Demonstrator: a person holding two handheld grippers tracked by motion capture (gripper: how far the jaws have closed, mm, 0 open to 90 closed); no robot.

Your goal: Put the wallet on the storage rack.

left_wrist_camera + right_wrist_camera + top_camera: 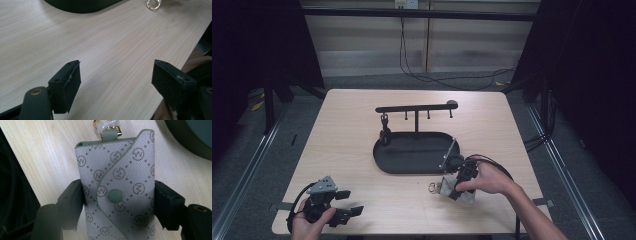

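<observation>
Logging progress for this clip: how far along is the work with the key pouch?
Done: one item already hangs on the black hook stand over the tray. In hand: the right tongs grip the grey patterned key pouch at both sides, lying on the table. The left tongs are open, holding nothing. Left, probably: lifting the pouch to a free hook.

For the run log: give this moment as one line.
right hand-held gripper: shut on key pouch | left hand-held gripper: open, empty | table

The right gripper (117,205) clasps a grey patterned key pouch (117,182) lying on the table (50,157).
</observation>
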